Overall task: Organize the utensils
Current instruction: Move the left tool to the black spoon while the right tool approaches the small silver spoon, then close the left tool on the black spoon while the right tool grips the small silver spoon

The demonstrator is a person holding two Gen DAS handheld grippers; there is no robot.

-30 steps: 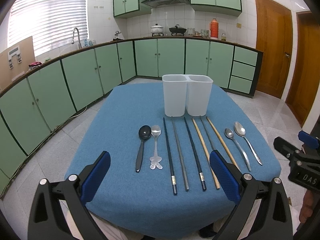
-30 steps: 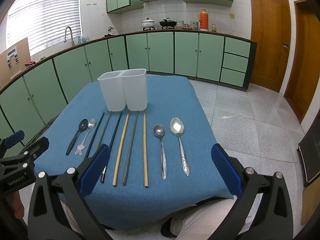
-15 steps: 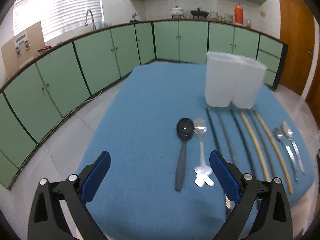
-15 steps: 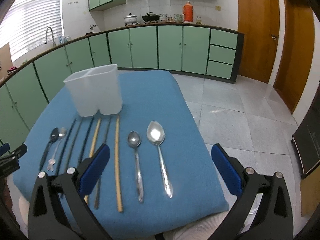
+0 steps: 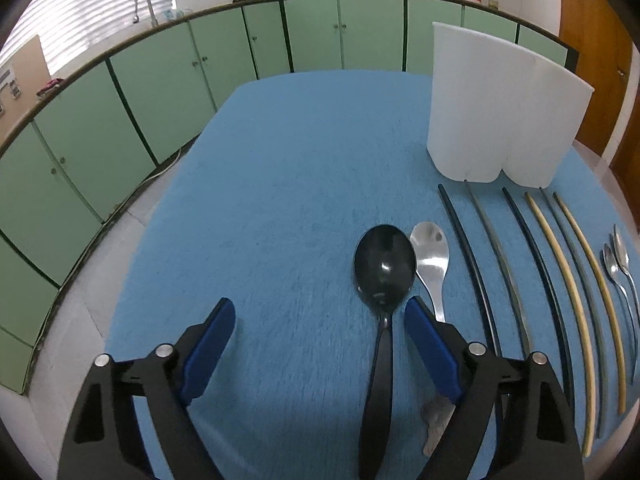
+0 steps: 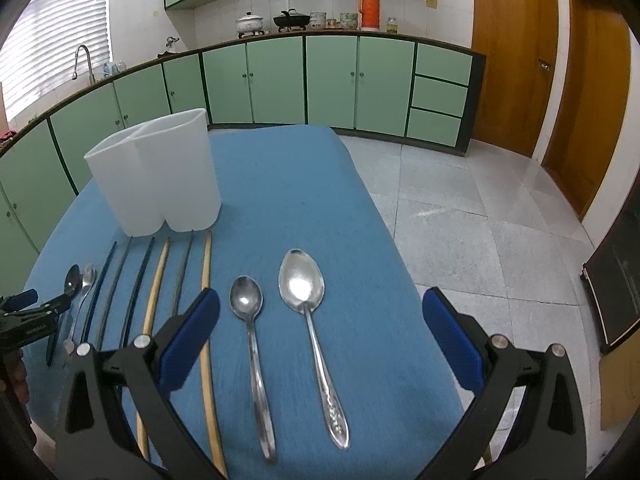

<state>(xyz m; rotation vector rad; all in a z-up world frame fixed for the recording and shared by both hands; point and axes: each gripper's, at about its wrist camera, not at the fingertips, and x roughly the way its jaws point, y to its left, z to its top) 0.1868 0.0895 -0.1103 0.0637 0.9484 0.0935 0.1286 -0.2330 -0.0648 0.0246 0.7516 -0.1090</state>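
A black spoon (image 5: 383,266) lies on the blue tablecloth (image 5: 280,184), its handle running between the fingers of my left gripper (image 5: 319,304) close to the right pad. The jaws are closing and neither pad touches the spoon. Next to it lie a small silver spoon (image 5: 432,252) and several chopsticks (image 5: 496,248). My right gripper (image 6: 320,296) hangs open above a small metal spoon (image 6: 246,300) and a larger metal spoon (image 6: 302,284). The white two-compartment holder (image 6: 156,176) stands upright behind the row. The left gripper (image 6: 28,316) shows at the right wrist view's left edge.
The table's right edge (image 6: 384,220) drops to a grey tiled floor. Green cabinets (image 6: 328,80) run along the far wall and left side. Wooden doors (image 6: 516,52) stand at the back right. Bare blue cloth (image 5: 248,240) lies left of the black spoon.
My left gripper has dropped and moved in over the black spoon, and its jaws have narrowed slightly. My right gripper has come lower and closer to the two metal spoons.
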